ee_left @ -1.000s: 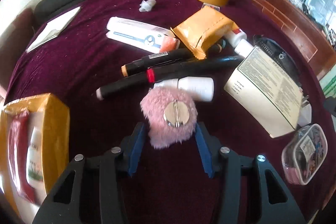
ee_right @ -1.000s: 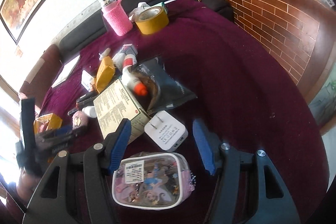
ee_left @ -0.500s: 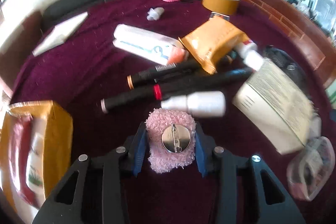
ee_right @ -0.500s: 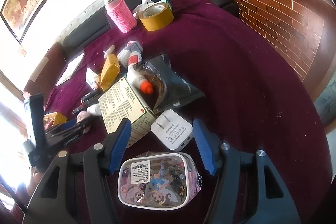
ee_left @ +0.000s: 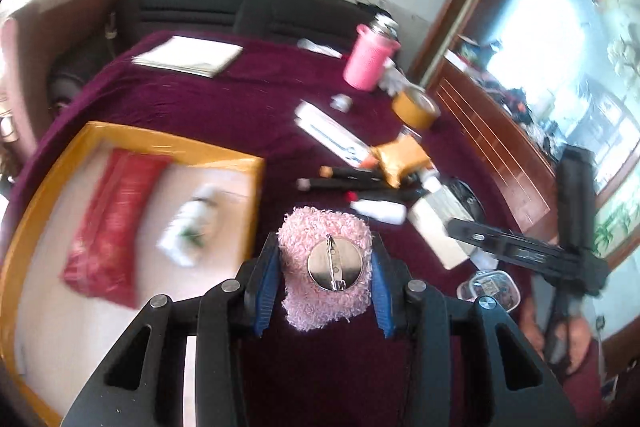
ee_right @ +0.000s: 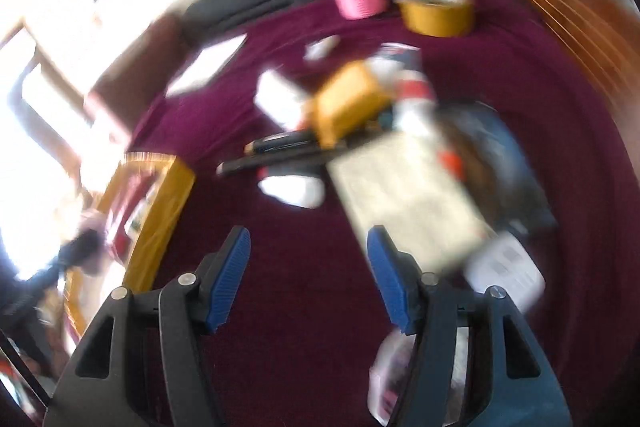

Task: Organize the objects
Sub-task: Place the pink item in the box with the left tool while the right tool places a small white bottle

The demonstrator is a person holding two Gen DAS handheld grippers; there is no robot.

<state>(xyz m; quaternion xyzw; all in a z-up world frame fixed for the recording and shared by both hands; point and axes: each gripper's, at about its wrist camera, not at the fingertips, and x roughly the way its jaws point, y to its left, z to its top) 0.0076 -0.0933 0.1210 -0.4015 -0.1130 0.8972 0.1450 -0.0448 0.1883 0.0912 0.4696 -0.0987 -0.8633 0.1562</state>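
Observation:
A pink fluffy brooch [ee_left: 324,271], its round metal pin back facing the camera, hangs lifted above the maroon cloth with my left gripper [ee_left: 324,273] shut on it, blue pads pressing both sides. Just to its left lies a yellow-rimmed tray [ee_left: 160,143] that holds a red packet [ee_left: 112,223] and a small white bottle [ee_left: 192,227]. My right gripper [ee_right: 308,275] stands open over bare cloth with nothing between its fingers; it also shows as a black frame [ee_left: 520,247] at the right of the left wrist view. The tray [ee_right: 172,203] lies to its left.
A pile sits mid-table: black markers [ee_left: 344,179], a white bottle [ee_left: 380,211], an orange packet [ee_left: 404,159], a long white box [ee_left: 332,135] and a printed carton [ee_right: 404,203]. A clear pouch [ee_left: 490,287], tape roll [ee_left: 416,109], pink sleeved flask [ee_left: 370,61] and papers [ee_left: 188,57] lie around.
My left gripper closed on the brooch, lifted it off the cloth and swung left so the tray fills the view. The right gripper slid left away from the pouch and charger, still open.

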